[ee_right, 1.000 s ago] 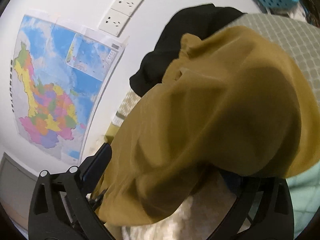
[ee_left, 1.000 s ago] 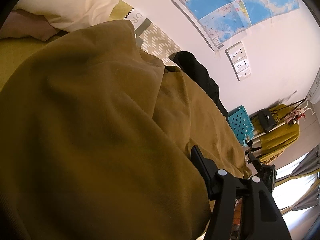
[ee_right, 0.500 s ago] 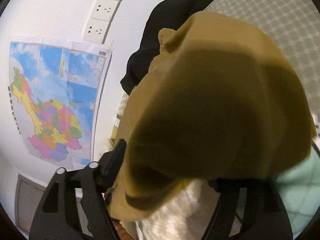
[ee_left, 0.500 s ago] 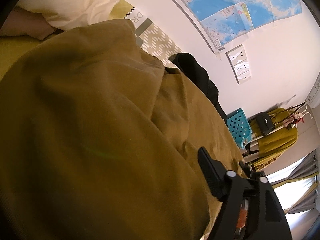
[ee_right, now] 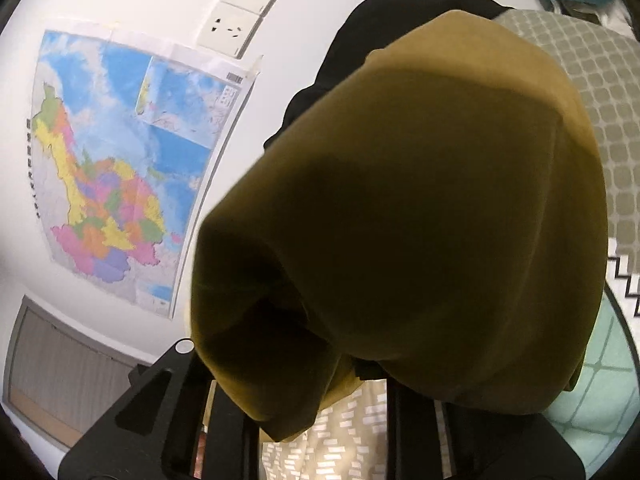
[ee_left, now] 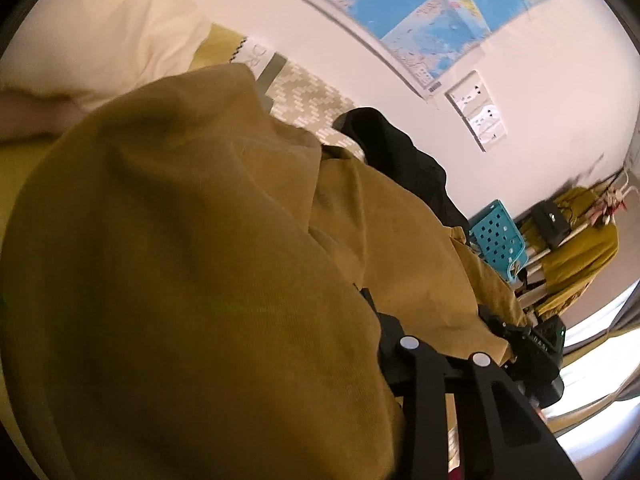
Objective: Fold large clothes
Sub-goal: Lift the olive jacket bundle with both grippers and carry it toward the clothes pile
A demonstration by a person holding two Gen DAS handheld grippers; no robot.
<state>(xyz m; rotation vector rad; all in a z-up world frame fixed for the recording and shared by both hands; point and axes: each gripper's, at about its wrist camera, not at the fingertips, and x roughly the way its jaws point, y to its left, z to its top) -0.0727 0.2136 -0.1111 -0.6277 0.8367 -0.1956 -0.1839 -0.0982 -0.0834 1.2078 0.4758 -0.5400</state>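
A: Where was the mustard garment [ee_left: 192,264]?

B: Bunched over both grippers, above the patterned bedding [ee_right: 600,92], beside a black garment [ee_left: 400,152].

A: And the jaws?

B: The right gripper [ee_right: 320,364] was clamped on a fold of it; the left gripper [ee_left: 436,320] was cloth-covered, so its jaw state could not be told.

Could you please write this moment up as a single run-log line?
step: folding | left gripper: fingertips hidden under mustard garment | right gripper: same, garment draped over it | nearby: black garment
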